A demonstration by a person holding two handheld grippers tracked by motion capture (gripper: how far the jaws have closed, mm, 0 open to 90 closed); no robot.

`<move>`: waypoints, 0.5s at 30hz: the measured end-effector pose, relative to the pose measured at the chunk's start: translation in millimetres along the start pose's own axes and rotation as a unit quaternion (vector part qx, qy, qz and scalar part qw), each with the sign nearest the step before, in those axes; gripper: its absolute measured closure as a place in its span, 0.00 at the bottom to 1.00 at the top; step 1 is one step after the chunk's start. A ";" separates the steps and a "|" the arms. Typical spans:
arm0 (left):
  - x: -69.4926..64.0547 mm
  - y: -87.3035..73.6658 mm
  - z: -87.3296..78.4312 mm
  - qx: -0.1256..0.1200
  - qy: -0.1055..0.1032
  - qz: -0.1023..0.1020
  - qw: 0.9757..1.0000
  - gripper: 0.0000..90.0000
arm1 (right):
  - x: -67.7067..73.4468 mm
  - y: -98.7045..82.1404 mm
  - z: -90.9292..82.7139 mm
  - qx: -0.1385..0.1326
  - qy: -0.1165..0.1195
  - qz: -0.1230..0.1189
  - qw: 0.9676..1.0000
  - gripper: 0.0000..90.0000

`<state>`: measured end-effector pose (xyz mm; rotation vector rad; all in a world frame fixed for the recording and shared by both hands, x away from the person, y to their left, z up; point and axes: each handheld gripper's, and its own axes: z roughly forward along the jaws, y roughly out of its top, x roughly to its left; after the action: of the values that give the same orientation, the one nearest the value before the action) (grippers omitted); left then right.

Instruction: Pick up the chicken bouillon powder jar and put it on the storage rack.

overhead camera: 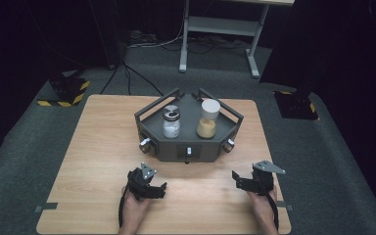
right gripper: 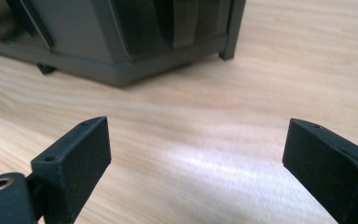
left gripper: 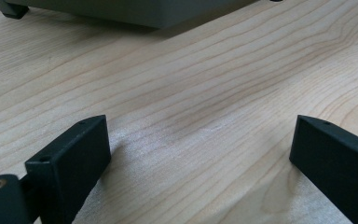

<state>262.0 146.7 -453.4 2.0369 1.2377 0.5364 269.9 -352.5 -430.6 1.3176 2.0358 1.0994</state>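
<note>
A dark grey angular stand [overhead camera: 188,144] with a railed top sits at the middle of the wooden table [overhead camera: 98,142]. On it stand a clear jar with a silver lid [overhead camera: 171,122] holding white grains and a white-capped jar [overhead camera: 207,119] holding tan grains. My left gripper [overhead camera: 157,189] rests low on the table near the front, left of centre, jaws open and bare. My right gripper [overhead camera: 236,179] hovers near the front right, also open with nothing in it. In the left gripper view the stand's base [left gripper: 135,14] lies ahead; the right gripper view has the stand [right gripper: 107,42] close at the upper left.
Knobs [overhead camera: 145,145] stick out of the stand's front faces. Beyond the table is grey carpet, a white desk frame [overhead camera: 220,34], cables, and two black bases with yellow-black striped tape [overhead camera: 66,90]. Bare wood stretches between the grippers and the stand.
</note>
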 end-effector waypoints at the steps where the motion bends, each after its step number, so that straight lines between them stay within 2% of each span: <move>1: 0.0 0.0 0.0 0.000 0.000 0.000 1.000 0.06 | 0.5 -1.5 0.6 0.003 -0.003 -0.001 1.000 0.09; 5: 0.0 -0.2 0.1 -0.001 0.000 -0.001 1.000 0.06 | 2.7 -7.2 3.7 0.012 -0.010 -0.002 1.000 0.09; 9: 0.0 -0.1 0.1 0.000 0.000 -0.001 1.000 0.06 | 8.4 -10.9 7.7 0.019 -0.017 -0.016 1.000 0.09; 15: 0.4 -0.5 -0.1 -0.001 -0.001 0.000 1.000 0.06 | 16.2 -12.4 13.6 0.034 -0.027 -0.024 0.999 0.09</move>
<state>261.8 147.2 -453.7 2.0355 1.2358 0.5349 266.6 -335.5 -447.9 1.3091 2.0705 0.9718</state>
